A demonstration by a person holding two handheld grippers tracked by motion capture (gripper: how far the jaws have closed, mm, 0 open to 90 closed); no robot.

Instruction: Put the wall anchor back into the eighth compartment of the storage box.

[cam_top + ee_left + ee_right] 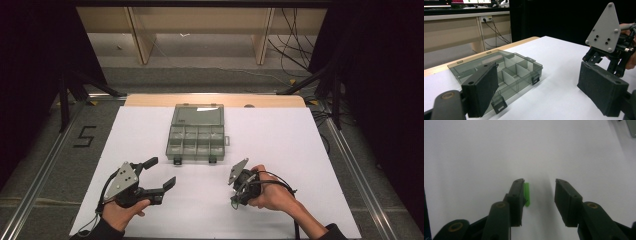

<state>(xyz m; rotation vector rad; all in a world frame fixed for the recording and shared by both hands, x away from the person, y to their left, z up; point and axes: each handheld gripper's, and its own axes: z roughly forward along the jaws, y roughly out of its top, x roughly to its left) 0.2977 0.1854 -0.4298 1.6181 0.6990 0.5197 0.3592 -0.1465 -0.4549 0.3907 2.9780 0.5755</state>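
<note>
A small bright green flat piece [527, 194] stands on edge on the white table, against the inner face of one jaw of my right gripper [539, 182]. The other jaw stands well apart from it, so the gripper is open around the piece. In the high view the right gripper [235, 199] points down at the table, near the front, right of centre. My left gripper [162, 171] is held level at the front left, wide open with nothing between its pads [482, 92]. From there the right gripper [609, 63] is seen under its grey plate.
A clear grey compartment box [197, 132] lies open at the table's middle, lid [197, 115] folded back, latches [499, 106] facing me; its cells [510, 73] look bare. White paper [280, 145] covers the table. Dark stands and cables are on the floor beyond.
</note>
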